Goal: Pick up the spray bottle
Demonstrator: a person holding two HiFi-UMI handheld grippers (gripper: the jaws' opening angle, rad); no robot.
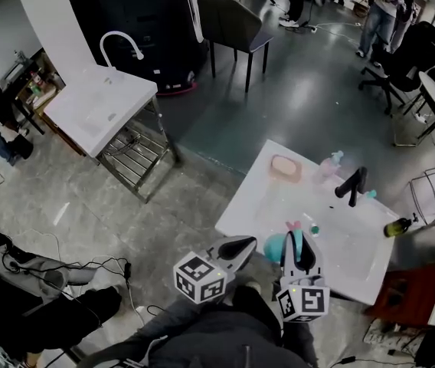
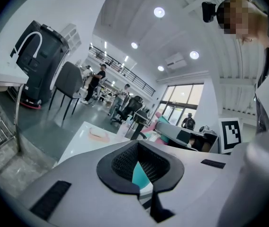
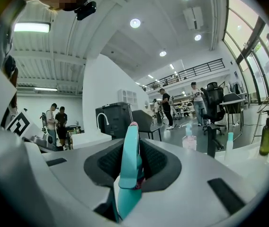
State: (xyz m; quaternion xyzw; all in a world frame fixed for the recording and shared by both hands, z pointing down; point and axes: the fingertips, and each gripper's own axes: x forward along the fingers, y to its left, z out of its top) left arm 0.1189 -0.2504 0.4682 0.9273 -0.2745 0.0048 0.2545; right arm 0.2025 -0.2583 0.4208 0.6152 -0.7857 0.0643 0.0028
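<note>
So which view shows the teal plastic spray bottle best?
The right gripper view: the teal plastic spray bottle stands centre frame, gripped by the right gripper. The head view shows a small teal blob at that gripper; the left gripper view only a teal sliver.

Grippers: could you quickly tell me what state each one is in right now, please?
Left gripper: closed, empty.
Right gripper: closed on the spray bottle.
</note>
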